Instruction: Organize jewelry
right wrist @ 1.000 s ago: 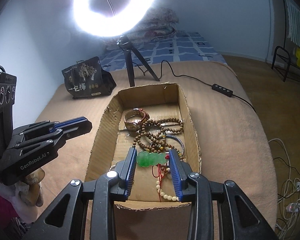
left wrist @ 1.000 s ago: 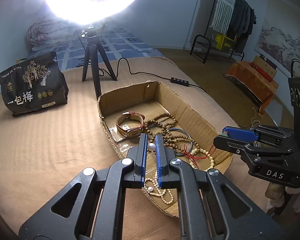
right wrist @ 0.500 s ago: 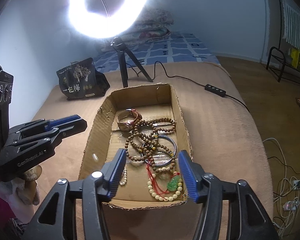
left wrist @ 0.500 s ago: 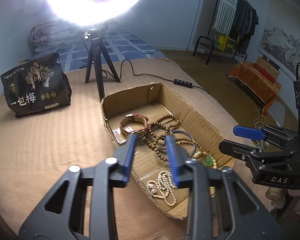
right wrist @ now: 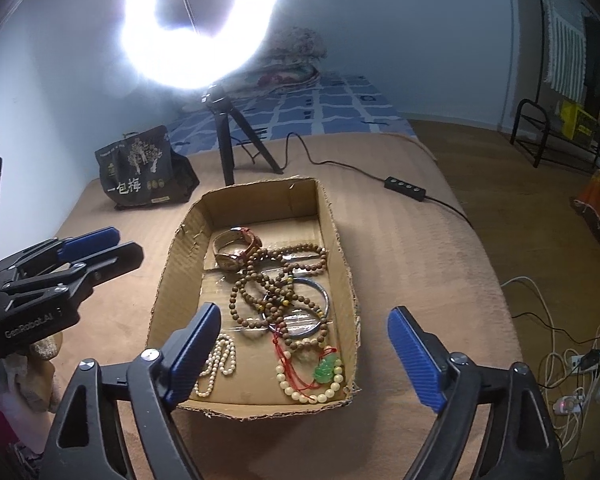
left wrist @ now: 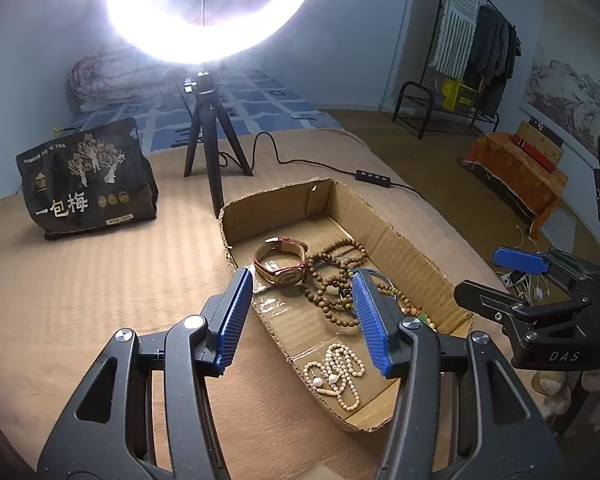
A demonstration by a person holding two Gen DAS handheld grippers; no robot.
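Note:
A shallow cardboard box [left wrist: 415, 256] [right wrist: 176, 280] on the bed holds the jewelry. Inside lie a watch [left wrist: 280, 264] [right wrist: 236, 248], brown wooden bead strands [left wrist: 331, 276] [right wrist: 276, 280], a silver-blue bangle [right wrist: 319, 300], a pearl necklace [left wrist: 335, 372] [right wrist: 218, 364], and a cream bead bracelet with a green jade pendant [right wrist: 325, 368] on red cord. My left gripper [left wrist: 303, 316] is open and empty above the box's near left edge. My right gripper [right wrist: 303, 352] is open wide and empty above the box's near end.
A ring light on a black tripod [left wrist: 208, 152] [right wrist: 228, 140] stands behind the box, its cable and switch [right wrist: 405, 188] to the right. A black snack bag [left wrist: 84, 180] [right wrist: 144, 172] sits back left. Cables [right wrist: 571, 360] lie on the floor right.
Both grippers opened and pulled back up. The left let the pearl necklace go into the box's near corner; the right dropped the jade bracelet at the box's near right.

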